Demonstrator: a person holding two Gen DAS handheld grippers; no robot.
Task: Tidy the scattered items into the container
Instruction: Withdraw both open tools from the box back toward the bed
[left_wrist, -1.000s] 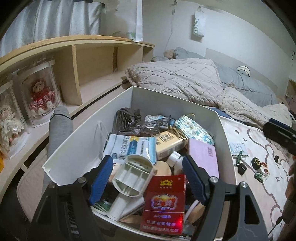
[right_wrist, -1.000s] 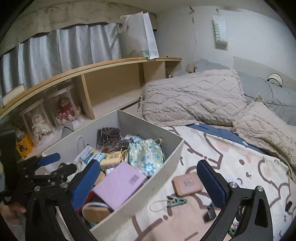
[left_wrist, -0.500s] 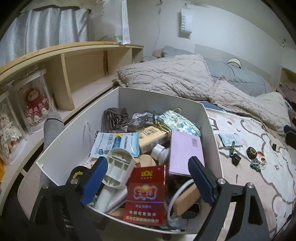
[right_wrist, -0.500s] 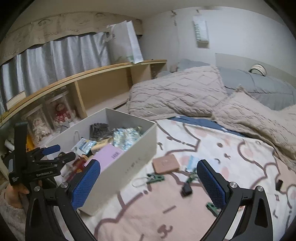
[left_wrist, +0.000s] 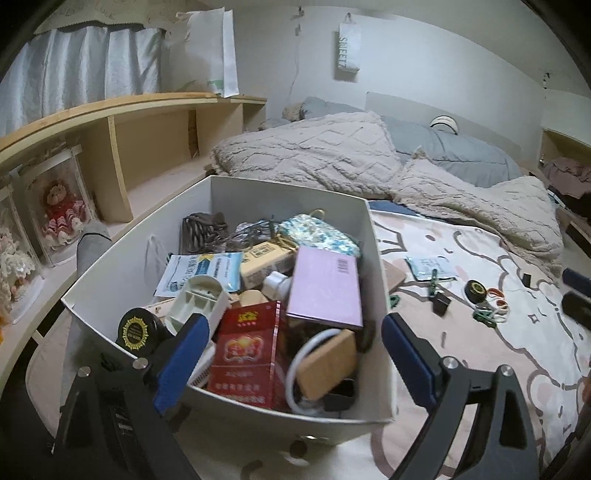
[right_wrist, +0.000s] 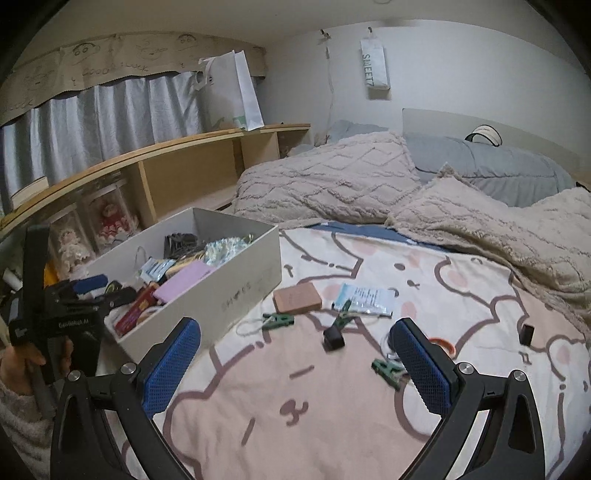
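The white box (left_wrist: 373, 236) (right_wrist: 243, 273) sits on the bed, packed with a red carton (left_wrist: 247, 350), a pink booklet (left_wrist: 325, 288), a floral pouch (left_wrist: 317, 232) and other things. My left gripper (left_wrist: 291, 350) is open and empty over the box's near edge. My right gripper (right_wrist: 295, 362) is open and empty above the bedsheet. Scattered on the sheet lie a pink pad (right_wrist: 297, 297), a blue-white packet (right_wrist: 364, 297), green clips (right_wrist: 277, 320), a small black block (right_wrist: 333, 339) and an orange ring (right_wrist: 441, 341).
A beige blanket (right_wrist: 332, 184) and grey duvet (right_wrist: 498, 166) are heaped at the far end of the bed. A wooden shelf (right_wrist: 166, 173) with boxed dolls (left_wrist: 61, 214) runs along the left. A black roll (left_wrist: 476, 290) lies among the clutter.
My left gripper has pulled back from inside the box to its near edge. My right gripper has backed away to the right, off the box and over the scattered items.
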